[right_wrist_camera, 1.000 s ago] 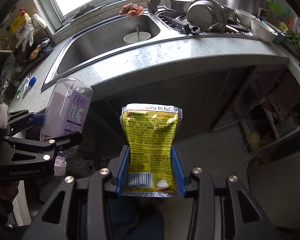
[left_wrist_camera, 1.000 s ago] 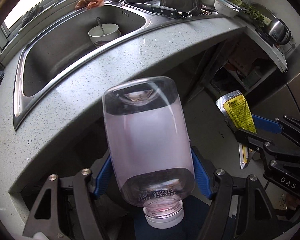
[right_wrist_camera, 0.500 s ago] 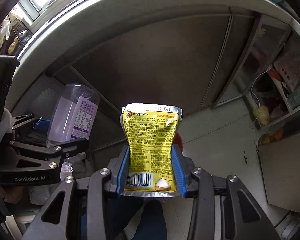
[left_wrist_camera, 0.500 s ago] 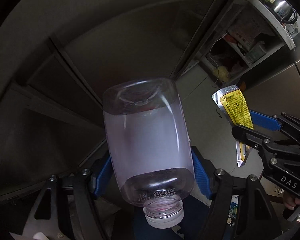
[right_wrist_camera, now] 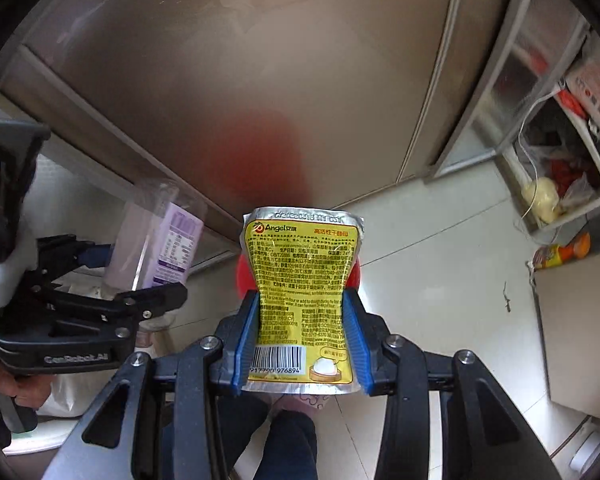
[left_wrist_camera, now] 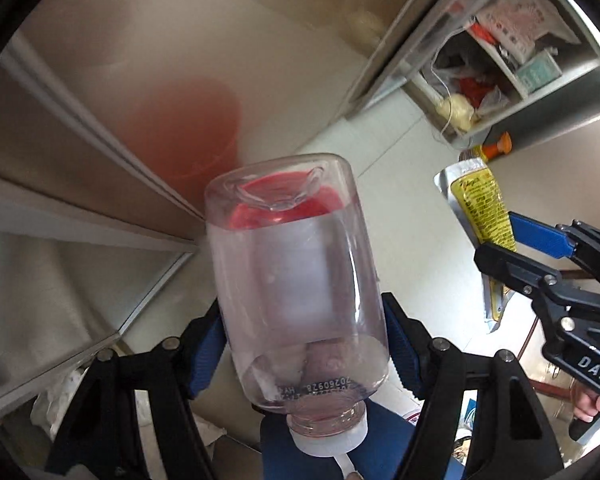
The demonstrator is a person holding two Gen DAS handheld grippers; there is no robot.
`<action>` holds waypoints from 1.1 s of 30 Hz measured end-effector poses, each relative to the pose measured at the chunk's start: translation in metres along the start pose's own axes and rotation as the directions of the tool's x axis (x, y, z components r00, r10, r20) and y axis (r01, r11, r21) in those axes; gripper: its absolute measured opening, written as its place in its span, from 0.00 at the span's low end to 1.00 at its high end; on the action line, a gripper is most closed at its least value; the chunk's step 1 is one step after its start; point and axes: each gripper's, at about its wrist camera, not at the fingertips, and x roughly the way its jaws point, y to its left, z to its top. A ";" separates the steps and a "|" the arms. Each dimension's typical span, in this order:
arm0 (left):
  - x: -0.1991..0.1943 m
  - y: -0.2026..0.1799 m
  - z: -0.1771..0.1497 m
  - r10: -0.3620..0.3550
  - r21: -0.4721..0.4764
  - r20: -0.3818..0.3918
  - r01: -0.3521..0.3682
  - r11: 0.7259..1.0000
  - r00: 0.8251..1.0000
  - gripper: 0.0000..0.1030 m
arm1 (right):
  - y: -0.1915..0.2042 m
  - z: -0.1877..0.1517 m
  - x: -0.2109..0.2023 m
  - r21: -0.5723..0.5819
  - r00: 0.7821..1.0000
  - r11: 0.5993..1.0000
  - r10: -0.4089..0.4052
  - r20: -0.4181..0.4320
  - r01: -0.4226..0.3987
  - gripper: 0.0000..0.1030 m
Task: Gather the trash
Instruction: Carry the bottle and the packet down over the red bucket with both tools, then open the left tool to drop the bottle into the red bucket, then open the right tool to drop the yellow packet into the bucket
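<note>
Pickup looks done: left gripper [left_wrist_camera: 304, 344] clamps an empty bottle [left_wrist_camera: 296, 280], right gripper [right_wrist_camera: 298, 344] pinches a yellow packet [right_wrist_camera: 302, 280]. Dropping both into the red bin [right_wrist_camera: 354, 276] below remains

My two grippers: black frames, blue pads

My left gripper [left_wrist_camera: 304, 344] has silver screw heads and "GenRobot.AI" in white on its side; my right gripper [right_wrist_camera: 300, 332] reads "DAS". I wear dark blue trousers [right_wrist_camera: 288, 440].
</note>
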 end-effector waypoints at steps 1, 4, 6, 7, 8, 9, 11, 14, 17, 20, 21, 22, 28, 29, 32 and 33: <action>0.010 -0.006 0.005 -0.002 0.007 -0.007 0.003 1.000 1.000 0.68 | -0.003 0.001 0.003 0.006 1.000 1.000 -0.002 0.002 0.002 0.37; 0.034 -0.009 0.008 -0.027 0.020 -0.021 0.027 0.999 0.999 0.69 | -0.012 -0.003 0.019 0.034 1.000 0.999 -0.006 -0.002 0.006 0.37; 0.045 -0.009 0.008 -0.030 0.029 -0.017 0.031 0.999 0.999 0.69 | -0.015 -0.005 0.027 0.053 1.000 0.998 -0.012 -0.010 0.013 0.37; 0.046 -0.009 0.008 -0.033 0.032 -0.014 0.034 0.999 0.999 0.69 | -0.019 -0.005 0.031 0.065 1.000 0.998 -0.016 -0.016 0.017 0.37; 0.048 -0.009 0.009 -0.036 0.036 -0.011 0.037 0.999 0.999 0.69 | -0.021 -0.006 0.035 0.075 1.000 0.997 -0.021 -0.022 0.023 0.37; 0.050 -0.008 0.008 -0.035 0.042 -0.011 0.036 0.998 0.999 0.70 | -0.023 -0.007 0.038 0.081 0.999 0.996 -0.032 -0.027 0.034 0.37; 0.050 -0.002 0.005 -0.030 0.055 -0.010 0.031 0.998 0.999 0.70 | -0.017 -0.008 0.038 0.088 0.999 0.995 -0.041 -0.033 0.044 0.37; 0.047 0.003 0.003 -0.039 0.068 -0.013 0.040 0.997 0.999 0.80 | -0.013 -0.011 0.032 0.096 0.999 0.994 -0.040 -0.035 0.043 0.37; 0.043 0.010 0.001 -0.044 0.089 -0.023 0.046 0.995 0.999 0.80 | -0.012 -0.009 0.029 0.099 0.998 0.994 -0.041 -0.040 0.045 0.37; 0.036 0.014 -0.001 -0.023 0.115 -0.016 0.024 0.993 1.000 0.82 | -0.010 -0.007 0.025 0.097 0.998 0.994 -0.051 -0.040 0.055 0.38; 0.032 0.015 -0.003 -0.018 0.122 -0.014 0.019 0.992 1.000 0.83 | -0.008 -0.007 0.026 0.096 0.998 0.994 -0.052 -0.039 0.056 0.38; 0.031 0.017 -0.006 -0.012 0.129 -0.012 0.014 0.992 1.000 0.83 | -0.005 -0.008 0.026 0.093 0.998 0.994 -0.054 -0.038 0.057 0.38; 0.020 0.034 -0.020 0.055 0.127 -0.015 -0.053 0.991 0.998 0.84 | 0.008 -0.007 0.035 0.024 0.998 0.999 -0.043 -0.035 0.044 0.38; 0.018 0.037 -0.022 0.074 0.115 -0.008 -0.073 0.991 0.997 0.84 | 0.011 -0.006 0.037 0.015 0.998 0.999 -0.040 -0.041 0.040 0.38; 0.015 0.049 -0.027 0.084 0.081 0.003 -0.084 0.993 0.996 0.84 | 0.016 -0.004 0.041 -0.011 0.998 1.000 -0.024 -0.051 0.023 0.38; 0.015 0.053 -0.029 0.086 0.069 0.003 -0.086 0.994 0.996 0.84 | 0.018 -0.004 0.042 -0.021 0.998 0.999 -0.025 -0.055 0.024 0.39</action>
